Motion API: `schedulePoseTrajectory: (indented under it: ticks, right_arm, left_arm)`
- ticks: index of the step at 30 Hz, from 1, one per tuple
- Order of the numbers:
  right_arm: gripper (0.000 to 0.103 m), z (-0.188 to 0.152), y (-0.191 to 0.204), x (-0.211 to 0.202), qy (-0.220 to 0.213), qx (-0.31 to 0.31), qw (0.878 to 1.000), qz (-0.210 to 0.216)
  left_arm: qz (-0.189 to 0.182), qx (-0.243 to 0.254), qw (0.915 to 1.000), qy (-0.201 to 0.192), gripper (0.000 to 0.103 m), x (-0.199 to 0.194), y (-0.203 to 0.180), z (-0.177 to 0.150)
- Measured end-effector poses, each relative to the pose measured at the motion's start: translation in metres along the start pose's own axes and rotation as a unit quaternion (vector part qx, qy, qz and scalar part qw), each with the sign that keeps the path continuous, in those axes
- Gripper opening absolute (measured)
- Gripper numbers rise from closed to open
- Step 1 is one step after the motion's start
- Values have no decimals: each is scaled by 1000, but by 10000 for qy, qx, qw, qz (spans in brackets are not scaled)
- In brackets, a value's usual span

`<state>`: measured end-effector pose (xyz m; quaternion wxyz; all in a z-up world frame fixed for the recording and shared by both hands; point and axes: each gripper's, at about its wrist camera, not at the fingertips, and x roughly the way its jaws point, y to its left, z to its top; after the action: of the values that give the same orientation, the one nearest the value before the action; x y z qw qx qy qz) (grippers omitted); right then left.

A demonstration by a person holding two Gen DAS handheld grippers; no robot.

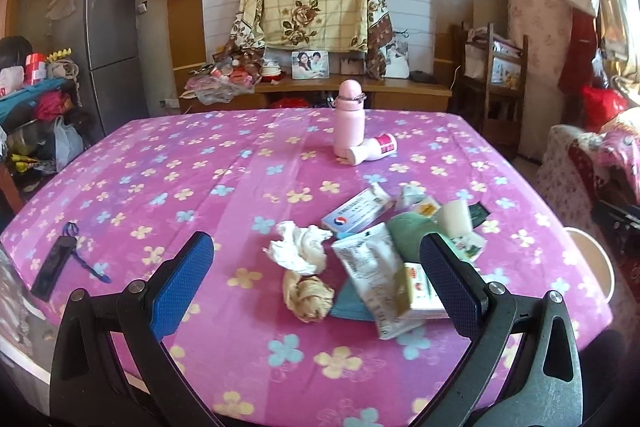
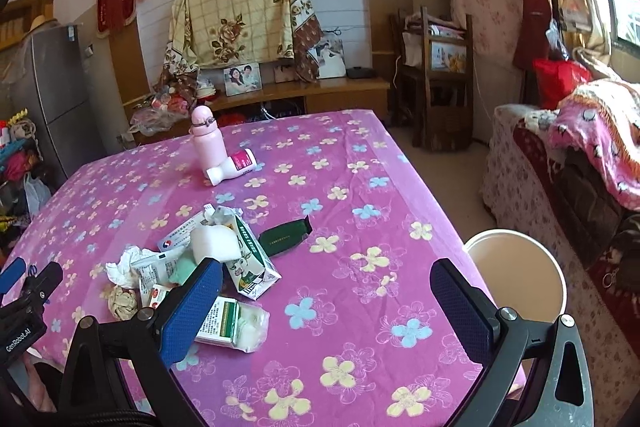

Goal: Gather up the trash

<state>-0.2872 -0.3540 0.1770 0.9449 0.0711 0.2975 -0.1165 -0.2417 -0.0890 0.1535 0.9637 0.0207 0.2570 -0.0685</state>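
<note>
Trash pile [image 1: 372, 259] is lying mid-surface between my two wide-open, empty jaws, all looking light and crushable, so I'm judging the soft white tissue wad [image 1: 298, 247] easiest to pinch across its middle.

Left wrist view: looks forward and down between its spread jaws, close above the heap of crumpled paper and cartons [image 1: 372, 251].
Right wrist view: further right, the heap beside its left jaw, white round bin [image 2: 520, 275] beyond its right jaw.
Shared: pink flowered tablecloth [image 1: 200, 163], upright pink bottle [image 2: 206, 139].
</note>
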Motion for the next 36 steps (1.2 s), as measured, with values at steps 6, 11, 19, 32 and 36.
schedulePoseTrajectory:
  ticks: [6, 11, 19, 32, 36]
  right_arm:
    - [103, -2, 7, -10, -120, -112, 9999, 51]
    - [103, -2, 12, -20, -366, -245, 9990, -2]
    - [103, -1, 11, -26, -455, -257, 9986, 31]
    - [103, -2, 6, -24, -426, -194, 9989, 16]
    - [103, -2, 6, -24, -413, -210, 9989, -13]
  left_arm:
    - [-17, -34, 9998, -172, 102, -13, -3, 1]
    - [-120, -93, 9996, -221, 102, -20, -2, 0]
    - [-154, -91, 9996, -218, 102, -21, -4, 0]
    - [-175, -151, 9994, -247, 102, -22, -9, -3]
    - [-142, -146, 9995, -230, 102, -22, -10, -5]
